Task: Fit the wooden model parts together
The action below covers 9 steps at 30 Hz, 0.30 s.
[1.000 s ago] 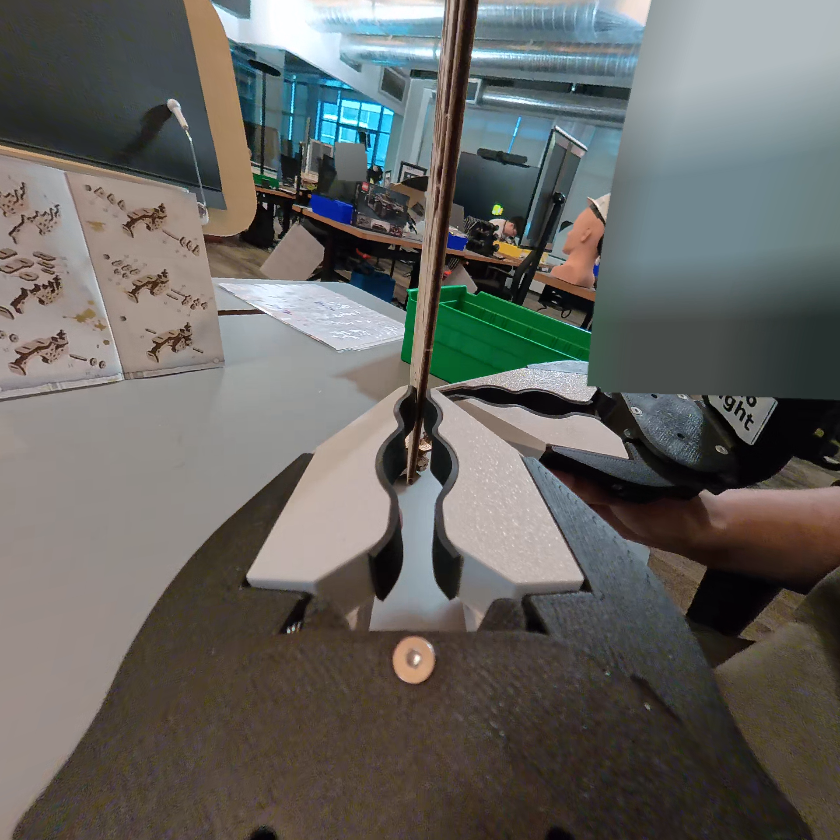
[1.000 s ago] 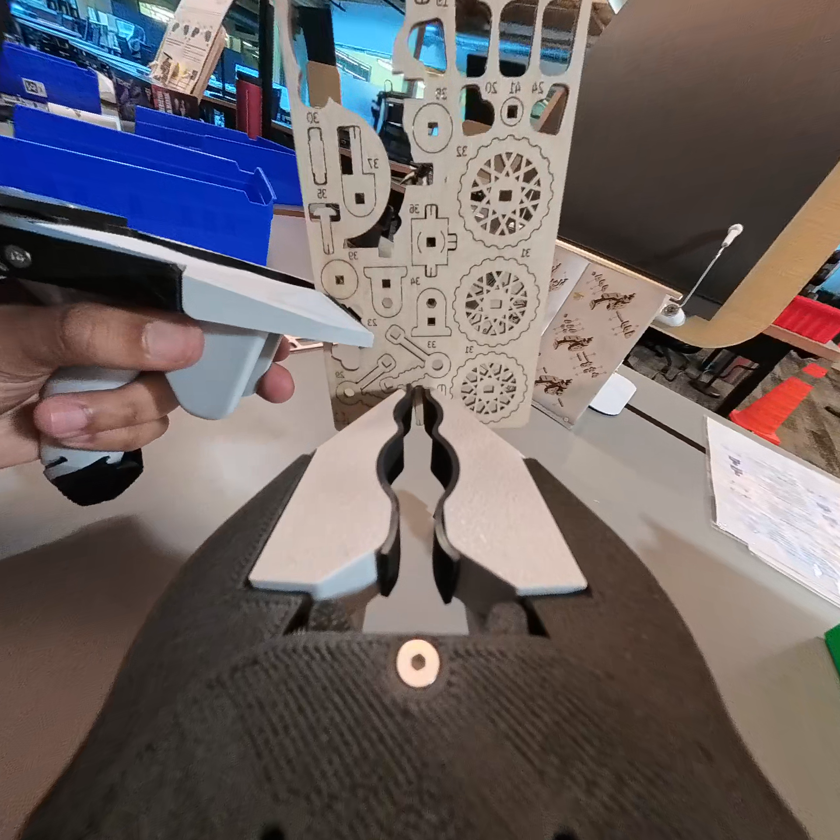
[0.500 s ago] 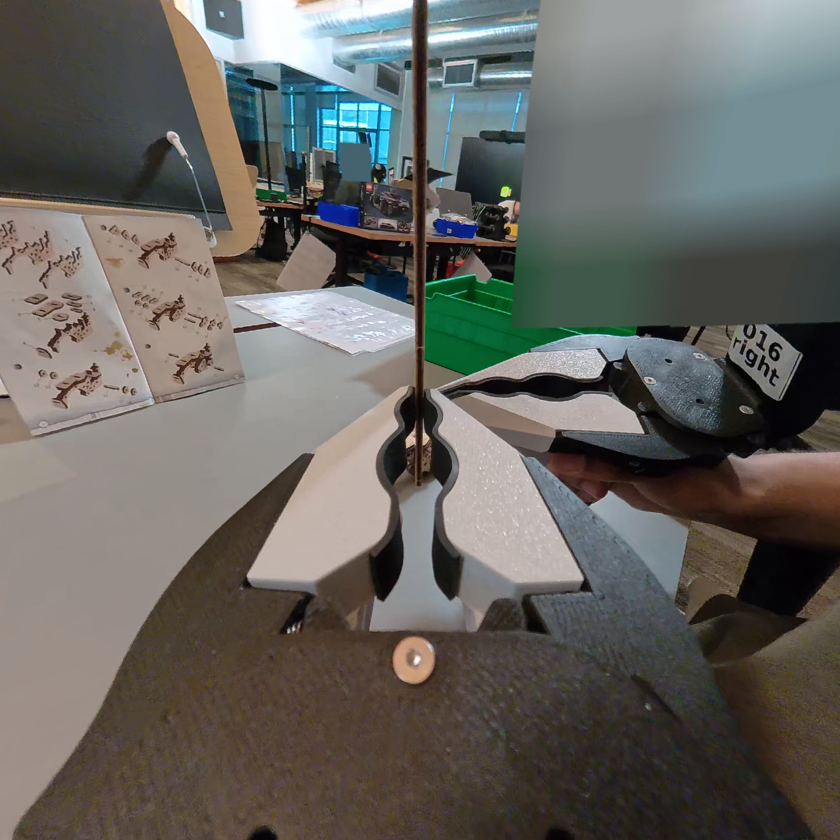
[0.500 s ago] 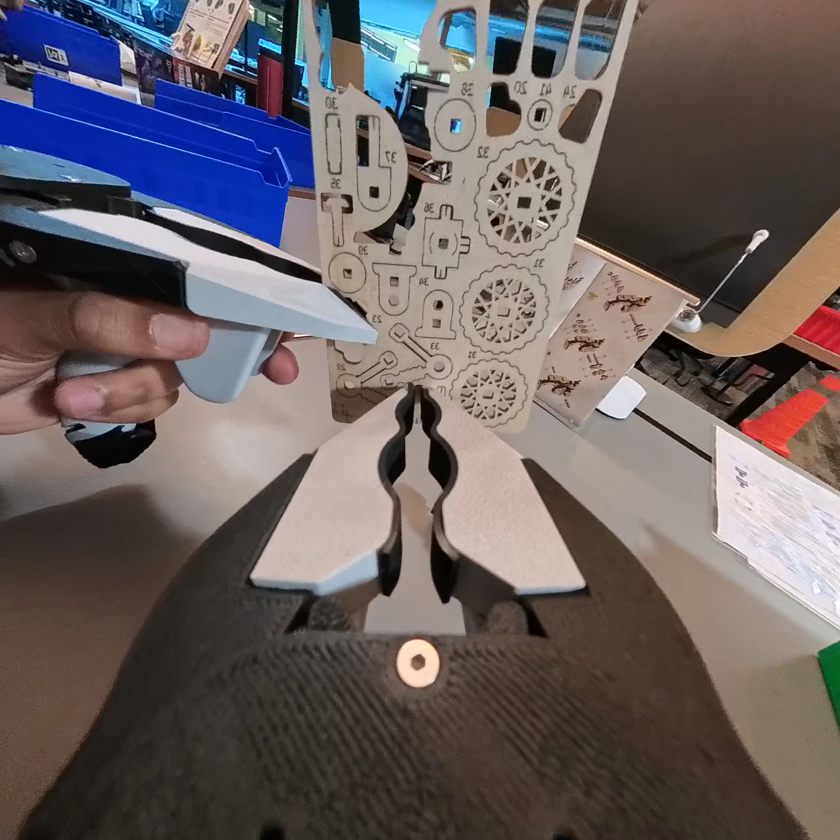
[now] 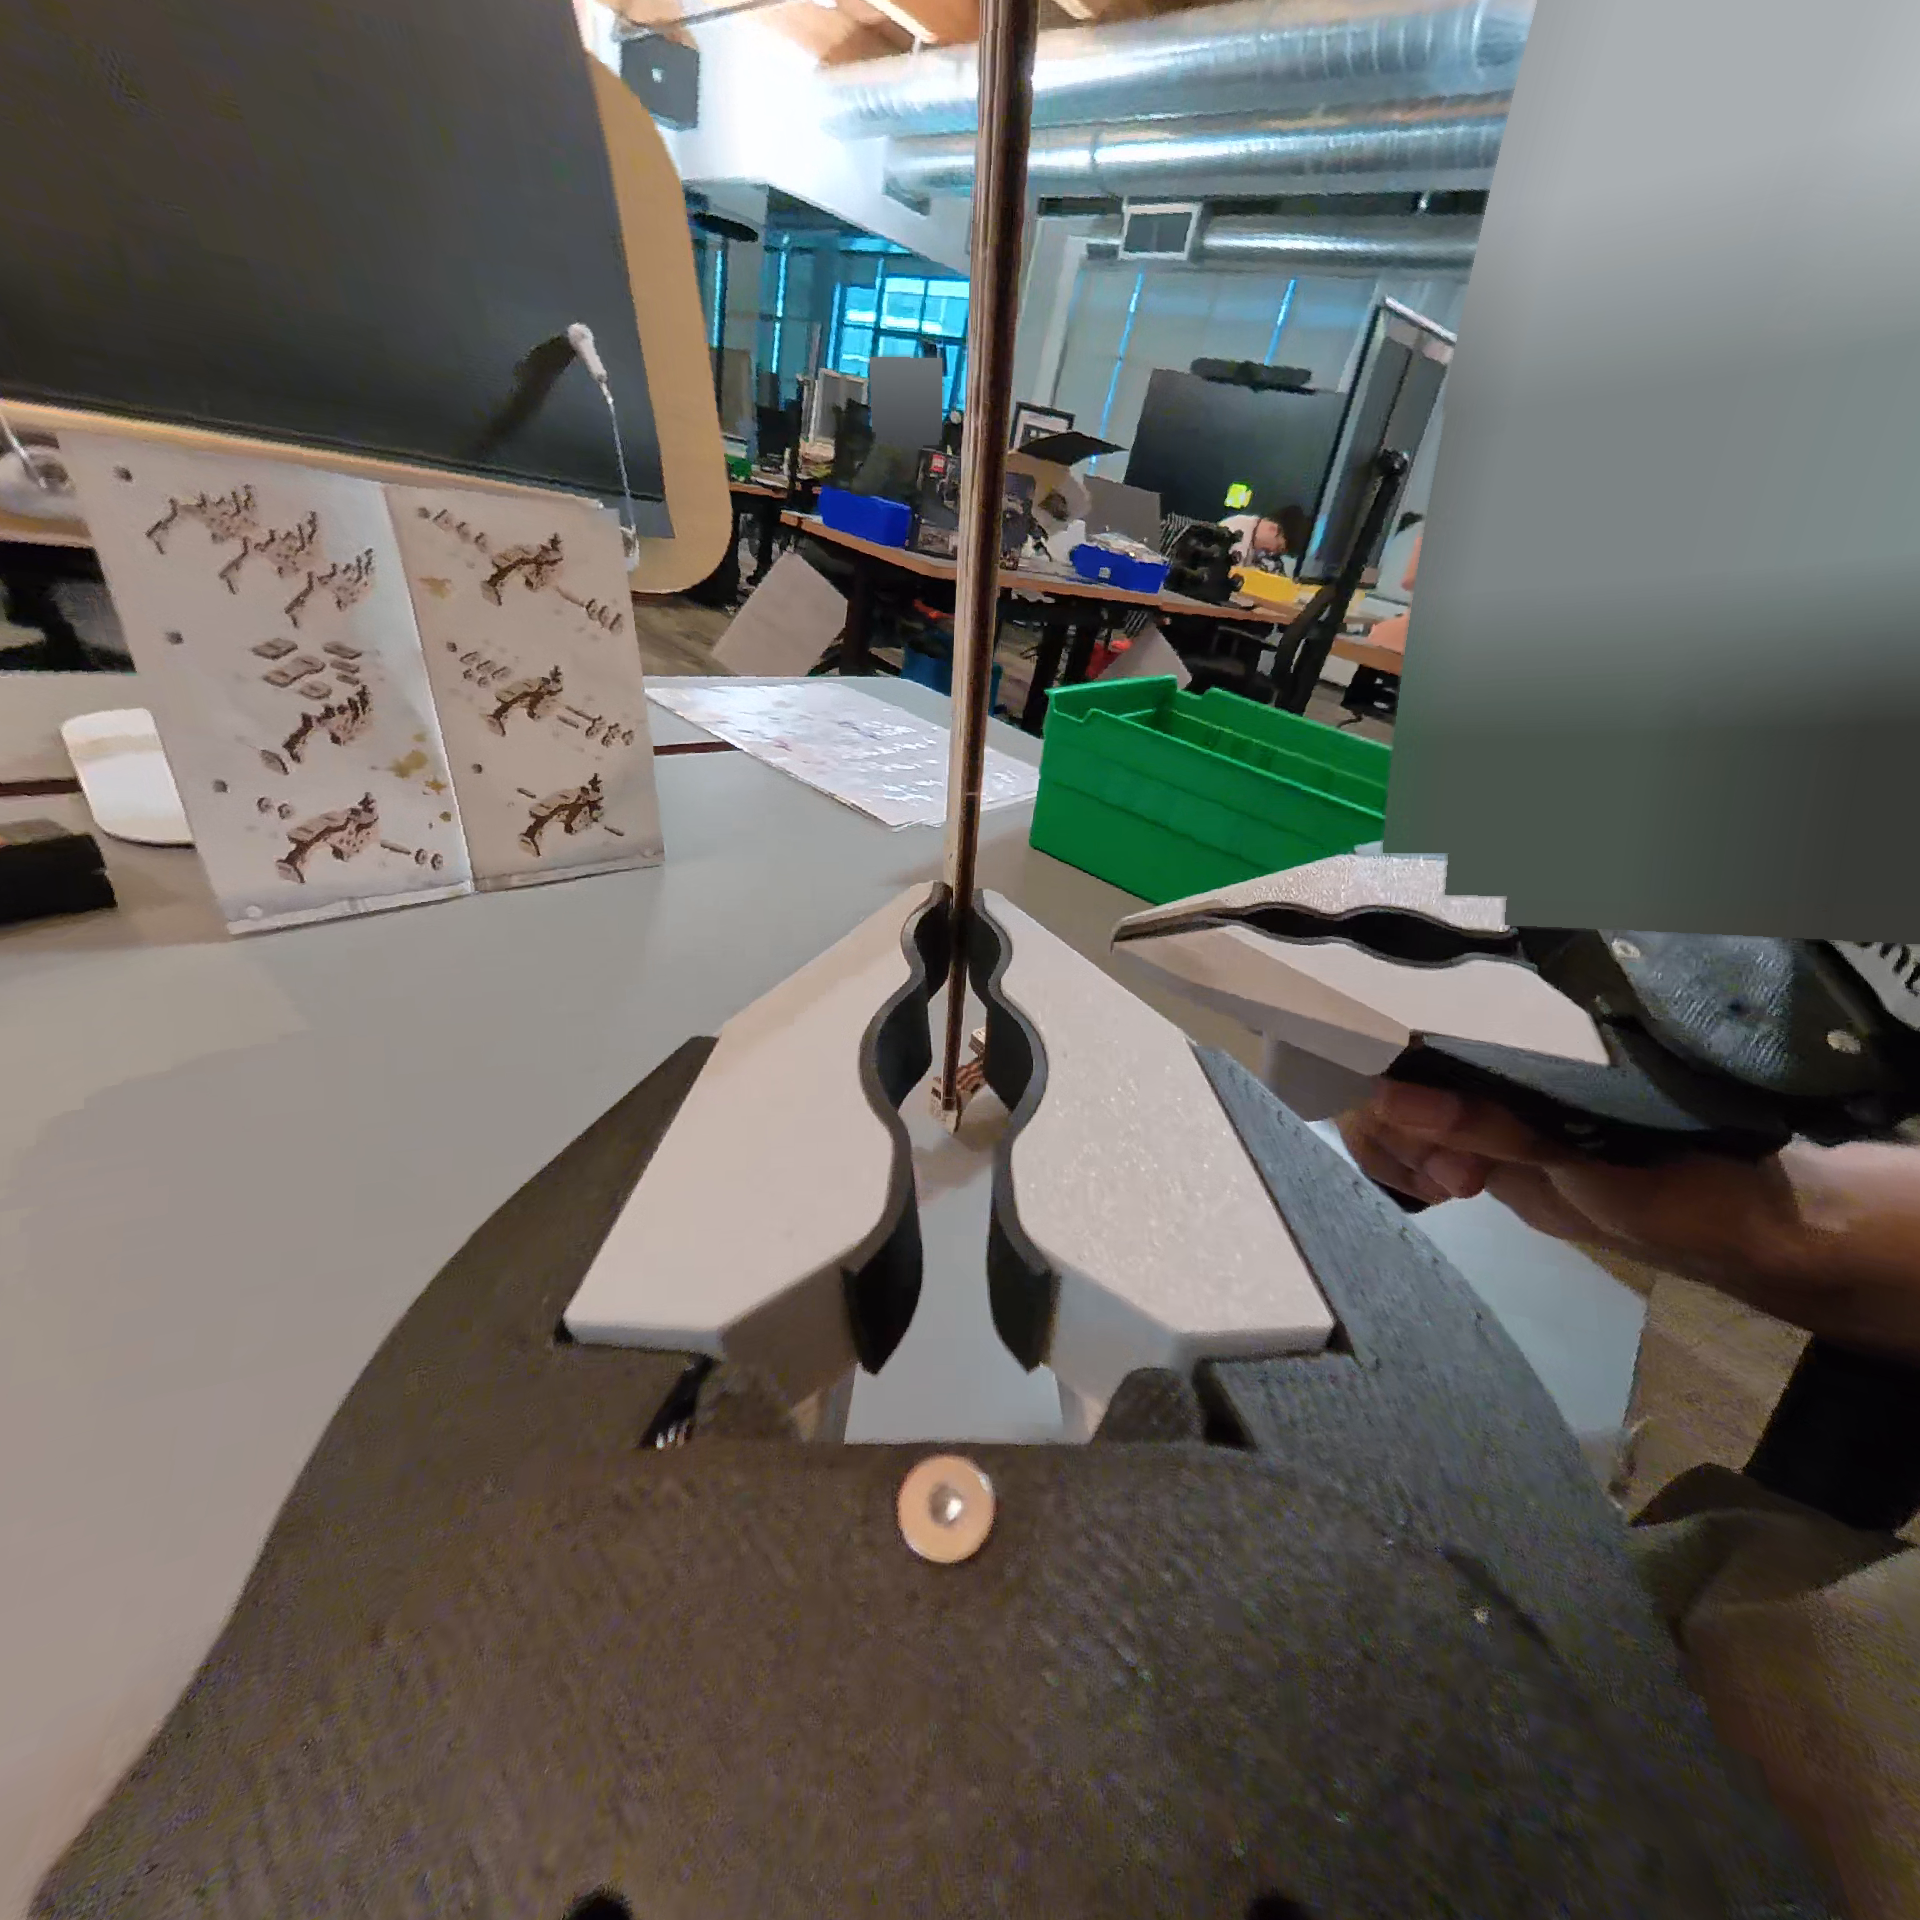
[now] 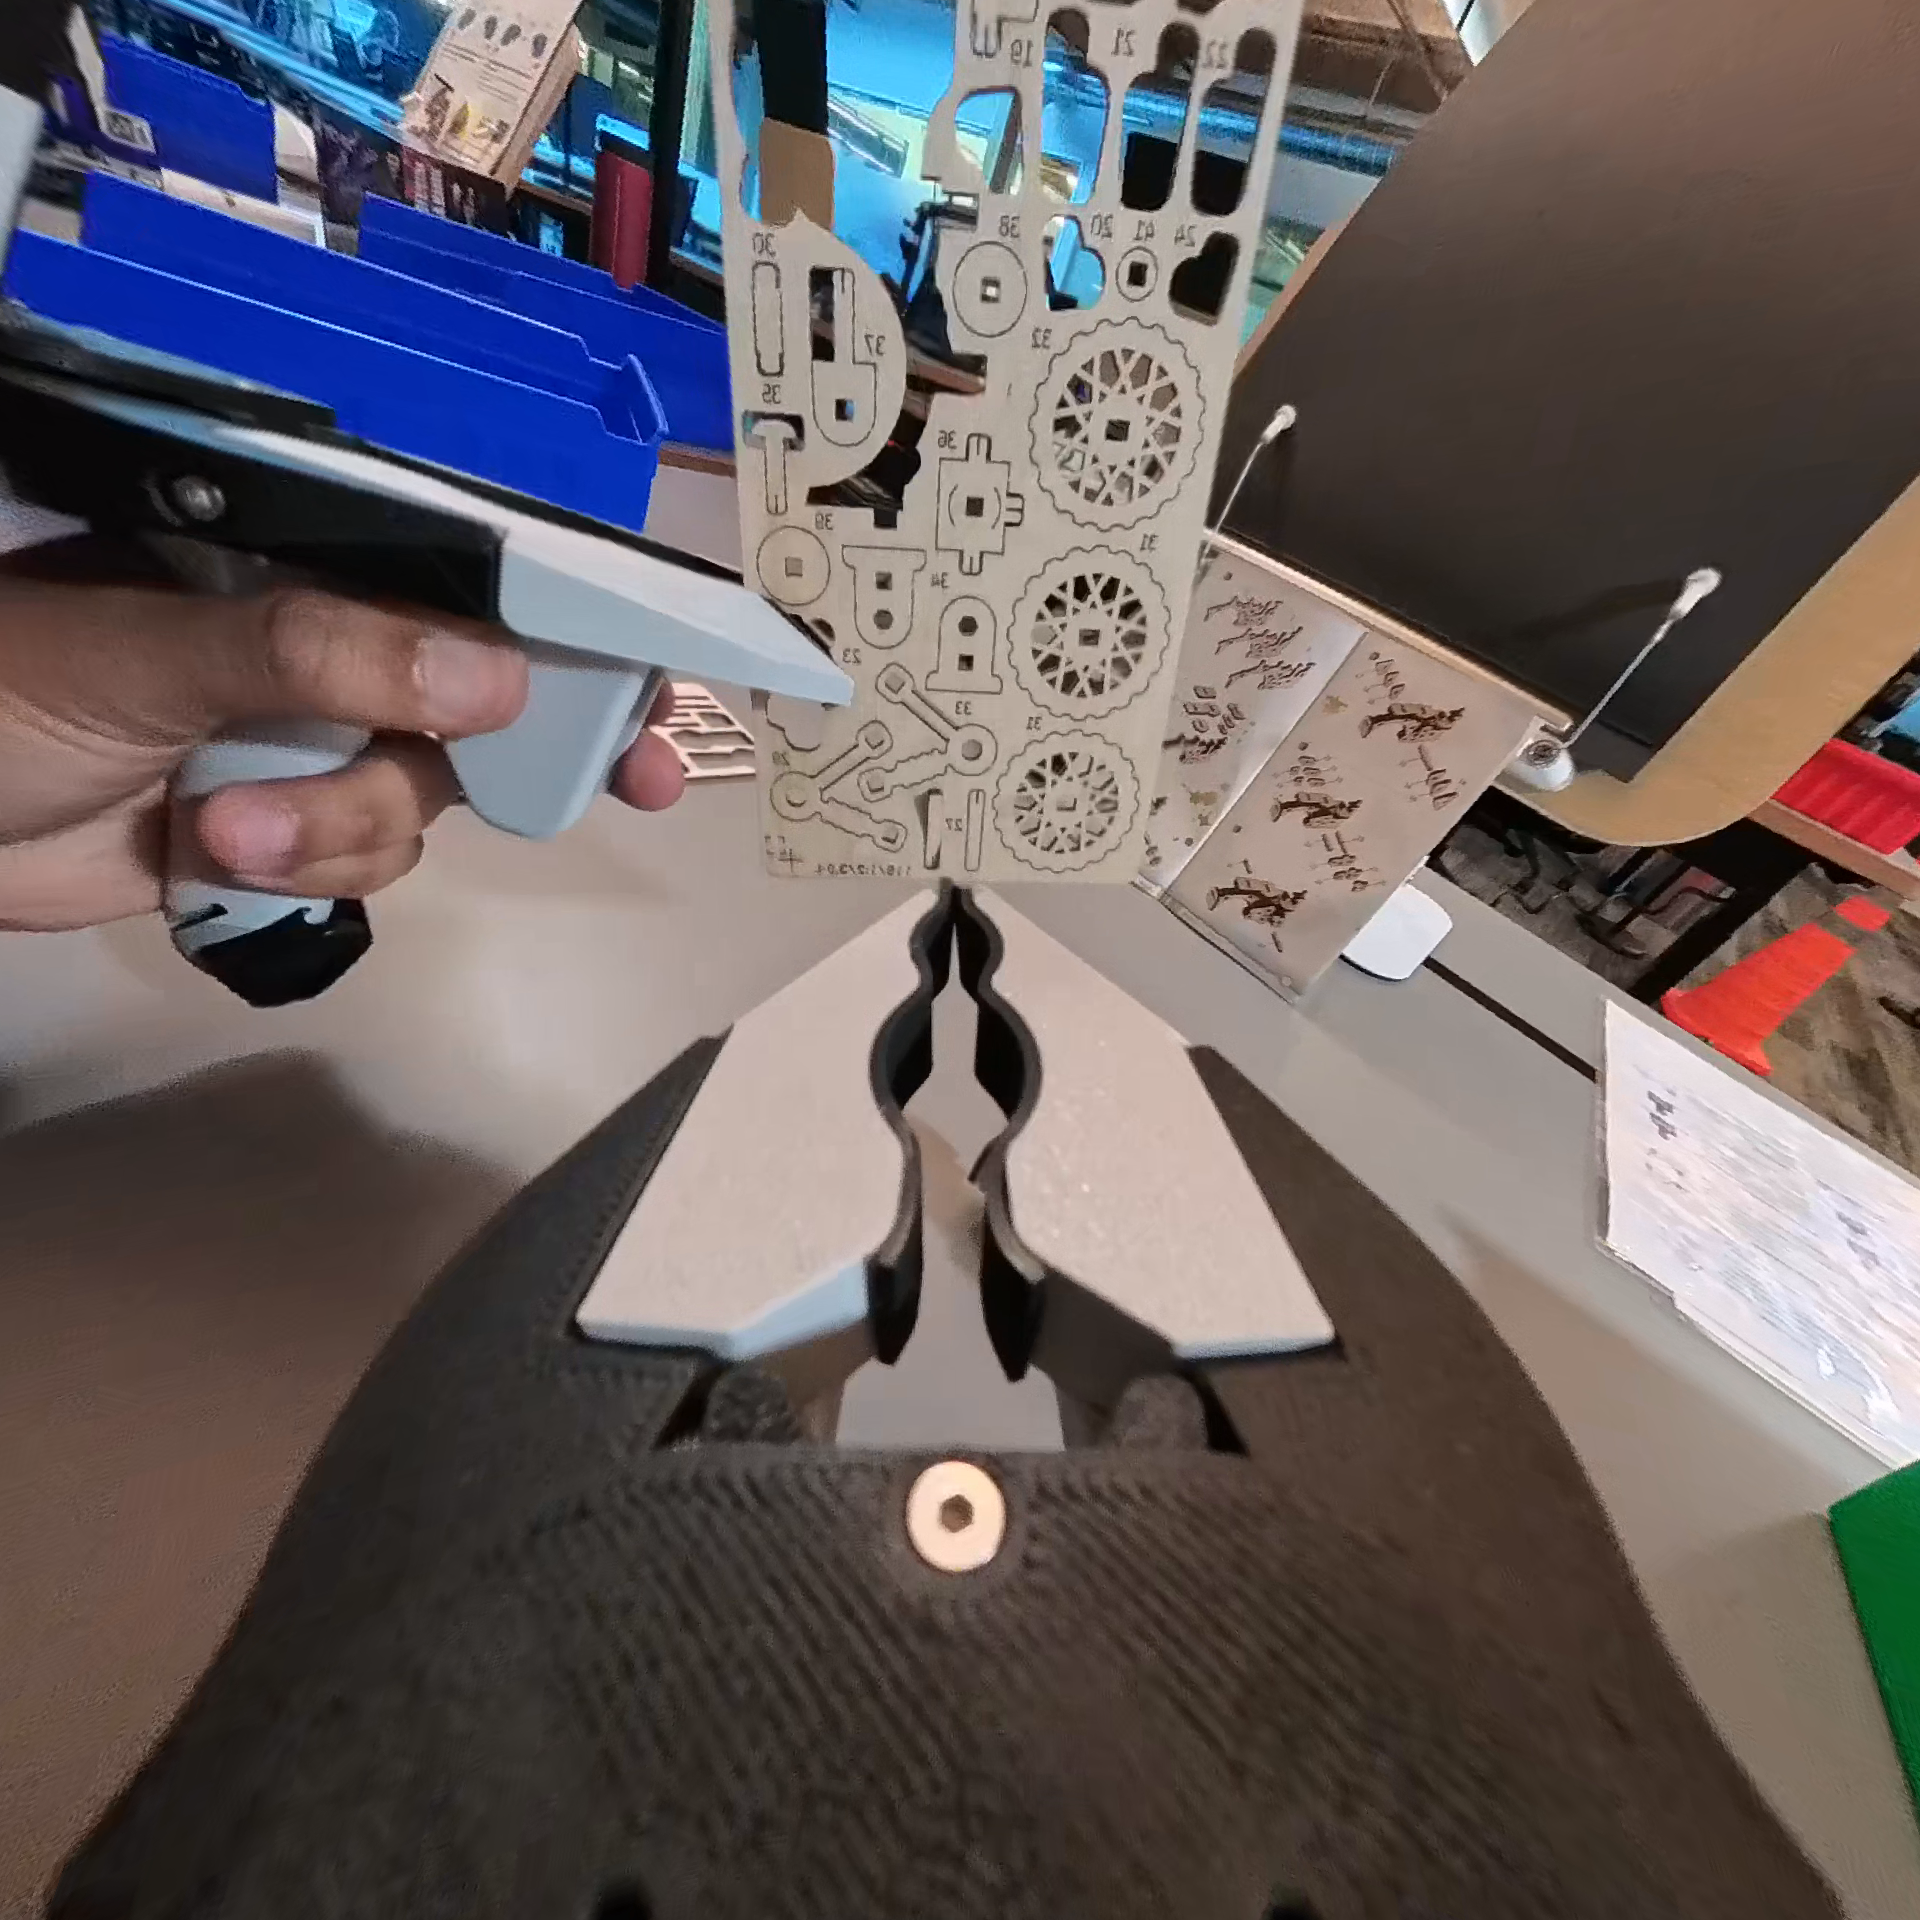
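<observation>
The wooden sheet (image 6: 997,499) is thin pale plywood, matt, with dark laser-cut outlines and a layered edge. The left gripper (image 5: 954,914) has grainy light grey plastic fingers (image 5: 790,1164) on a rough, ribbed black printed body with a shiny metal screw (image 5: 944,1508). The tabletop (image 5: 312,1091) is smooth matt grey. The green bin (image 5: 1195,790) is glossy plastic; the instruction sheets (image 5: 395,686) look like laminated paper.

Open-plan workshop office; exposed ceiling ducts (image 5: 1195,114); rows of desks (image 5: 1039,592); monitors (image 5: 1236,447); blue bins (image 6: 343,322); green bin (image 5: 1205,790).
</observation>
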### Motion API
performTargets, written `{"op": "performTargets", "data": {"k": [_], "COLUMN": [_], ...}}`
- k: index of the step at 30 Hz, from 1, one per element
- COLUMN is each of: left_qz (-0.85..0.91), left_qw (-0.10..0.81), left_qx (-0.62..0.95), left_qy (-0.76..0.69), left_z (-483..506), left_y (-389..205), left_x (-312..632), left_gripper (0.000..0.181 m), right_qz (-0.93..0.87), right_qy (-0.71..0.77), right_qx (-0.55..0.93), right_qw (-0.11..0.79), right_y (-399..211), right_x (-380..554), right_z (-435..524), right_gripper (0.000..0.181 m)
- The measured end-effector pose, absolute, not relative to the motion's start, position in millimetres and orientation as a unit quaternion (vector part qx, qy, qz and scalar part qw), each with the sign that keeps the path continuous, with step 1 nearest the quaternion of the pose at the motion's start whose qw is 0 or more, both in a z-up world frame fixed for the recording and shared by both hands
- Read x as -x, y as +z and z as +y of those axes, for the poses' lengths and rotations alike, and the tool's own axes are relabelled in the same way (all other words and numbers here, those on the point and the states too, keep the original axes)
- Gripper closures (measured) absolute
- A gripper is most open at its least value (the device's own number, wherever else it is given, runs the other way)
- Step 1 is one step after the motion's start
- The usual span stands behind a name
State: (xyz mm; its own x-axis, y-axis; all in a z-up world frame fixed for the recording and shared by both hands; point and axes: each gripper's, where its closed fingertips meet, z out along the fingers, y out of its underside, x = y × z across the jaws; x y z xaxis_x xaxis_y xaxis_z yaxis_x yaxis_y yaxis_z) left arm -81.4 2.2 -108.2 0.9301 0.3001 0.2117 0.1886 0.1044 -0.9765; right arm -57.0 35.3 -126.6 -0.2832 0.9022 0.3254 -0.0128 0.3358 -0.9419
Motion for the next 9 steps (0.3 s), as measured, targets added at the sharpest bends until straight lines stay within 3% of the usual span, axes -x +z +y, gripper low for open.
{"op": "performTargets", "data": {"k": [1, 9], "left_qz": [-0.188, -0.161], "left_qw": [0.719, 0.712], "left_qx": [0.668, 0.684], "left_qy": [0.03, 0.004], "left_z": [2.5, 15.5], "left_y": [-109.7, -115.3], "left_x": [82.4, 61.2], "left_gripper": [0.181, 0.181], "right_qz": [-0.652, -0.647], "right_qy": [0.462, 0.473], "right_qx": [0.341, 0.361], "right_qw": [0.494, 0.478], "right_y": [-128.7, -133.9], "right_x": [57.7, 61.3], "right_z": [35.9, 37.0], "right_gripper": [0.181, 0.172]}}
